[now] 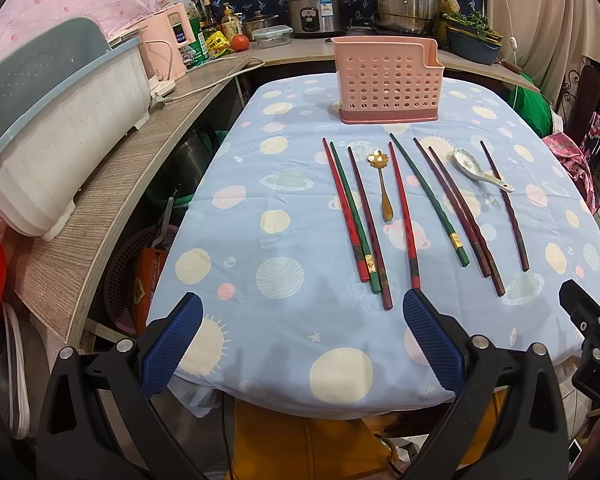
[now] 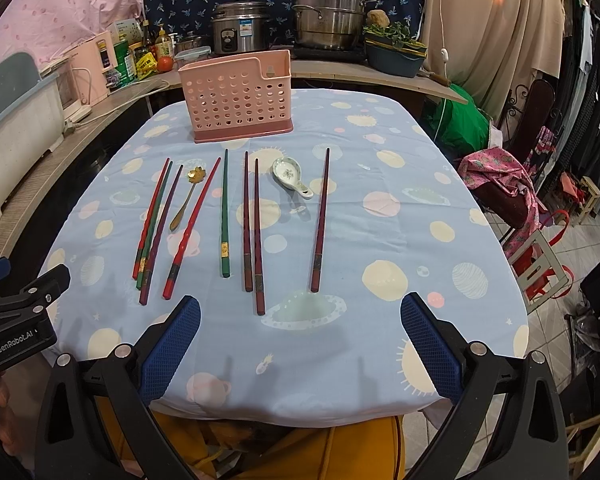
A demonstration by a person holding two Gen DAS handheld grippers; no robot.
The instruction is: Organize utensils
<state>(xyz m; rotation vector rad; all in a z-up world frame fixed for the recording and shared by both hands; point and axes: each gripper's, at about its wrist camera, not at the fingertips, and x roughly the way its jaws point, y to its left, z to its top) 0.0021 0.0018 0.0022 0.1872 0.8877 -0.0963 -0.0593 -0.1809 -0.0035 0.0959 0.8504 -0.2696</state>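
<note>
Left wrist view: the left gripper (image 1: 302, 344) hovers over the near table edge, blue fingers spread wide, grasping nothing.
Right wrist view: the right gripper (image 2: 300, 344) — also spread wide, empty.
Chopsticks (image 1: 404, 222): eight, red, green and dark maroon, lying in a row on the blue planet-print tablecloth (image 1: 284, 360).
Spoons: a gold spoon (image 1: 382, 184) and a ceramic soup spoon (image 1: 478, 172) lie among them.
Utensil holder (image 1: 388, 80): pink, perforated, upright — beyond the row, apart from it.

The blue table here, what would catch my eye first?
Probably the row of red, green and dark chopsticks lying across the planet-print tablecloth, with a gold spoon and a white ceramic spoon among them. Behind them stands a pink perforated utensil holder.
</note>
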